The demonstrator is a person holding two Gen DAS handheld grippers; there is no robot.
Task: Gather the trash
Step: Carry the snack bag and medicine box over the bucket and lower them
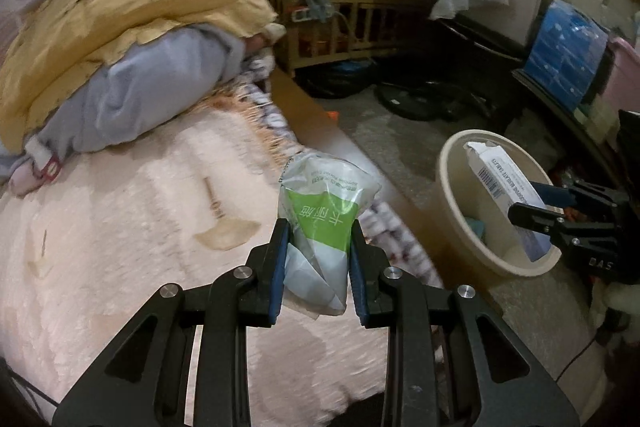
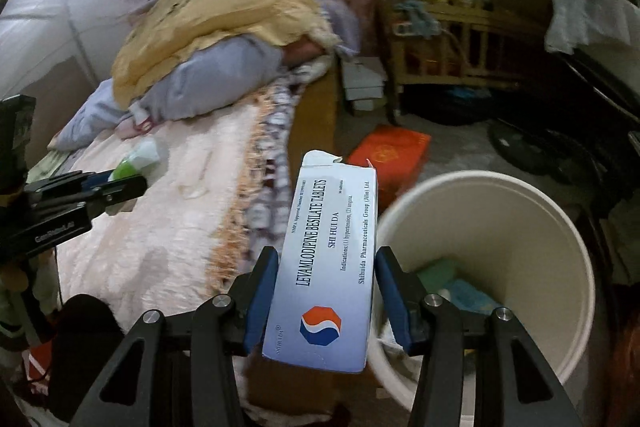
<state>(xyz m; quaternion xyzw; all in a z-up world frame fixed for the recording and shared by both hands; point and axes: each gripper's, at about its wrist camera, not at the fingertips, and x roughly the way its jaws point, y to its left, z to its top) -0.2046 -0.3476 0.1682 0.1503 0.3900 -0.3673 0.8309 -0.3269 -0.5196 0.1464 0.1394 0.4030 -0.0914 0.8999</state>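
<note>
left tongs (image 1: 319, 247) clamp green-white wrapper (image 1: 326, 223) | right tongs (image 2: 326, 285) clamp box (image 2: 328, 267) — "LEVAMLODIPINE BESILATE TABLETS" — beside bin (image 2: 520, 211)

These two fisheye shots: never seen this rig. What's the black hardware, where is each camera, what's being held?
There is no robot arm. A person holds a two-finger gripper in each hand, and a fisheye camera on each looks forward along its fingers.

Left wrist view: the left gripper is shut on a crumpled green-and-white tissue packet, above a bed with a pink blanket.

Right wrist view: the right gripper is shut on a white tablet box, beside the cream bin on the floor, which already holds some trash.

Each gripper also shows at the edge of the other's view.
</note>
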